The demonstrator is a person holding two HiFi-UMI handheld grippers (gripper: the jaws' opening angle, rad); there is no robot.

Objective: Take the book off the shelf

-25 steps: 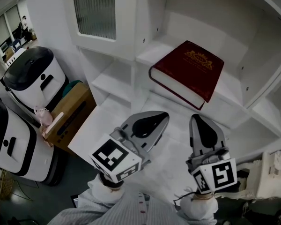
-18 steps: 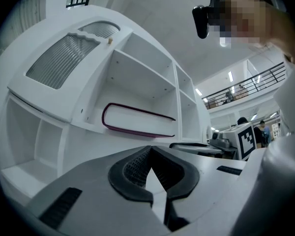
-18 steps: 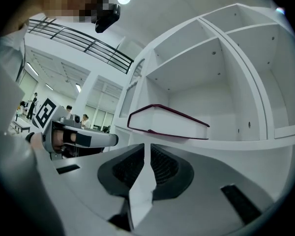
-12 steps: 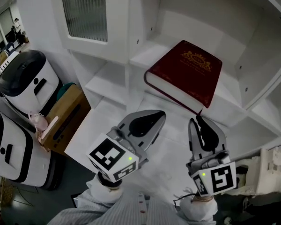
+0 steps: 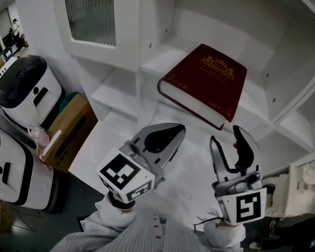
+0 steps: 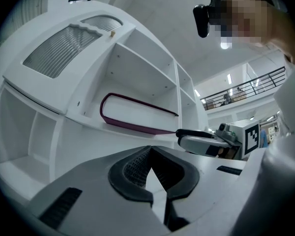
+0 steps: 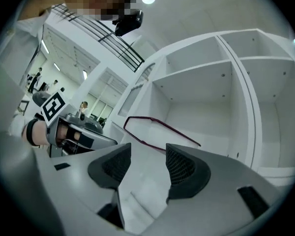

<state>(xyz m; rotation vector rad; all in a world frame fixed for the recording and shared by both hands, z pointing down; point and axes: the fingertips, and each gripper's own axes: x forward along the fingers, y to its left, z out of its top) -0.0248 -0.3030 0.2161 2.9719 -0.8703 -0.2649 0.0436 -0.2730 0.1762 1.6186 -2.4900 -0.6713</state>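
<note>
**A:** ok so your book (image 5: 205, 83) is in the upper middle of the head view. Dark red, lying flat on the white shelf (image 5: 163, 56), cover up.

**B:** yep, and your left gripper (image 5: 168, 135) at lower centre has its jaws pressed together, gripping nothing. Your right gripper (image 5: 227, 140) at lower right has just been opening: jaws apart, nothing between them, close under the book's near corner.

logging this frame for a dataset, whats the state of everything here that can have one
book: closed, lying flat on the shelf, untouched
left gripper: shut, nothing between its jaws
right gripper: open, jaws have just been opening, nothing between them
</note>
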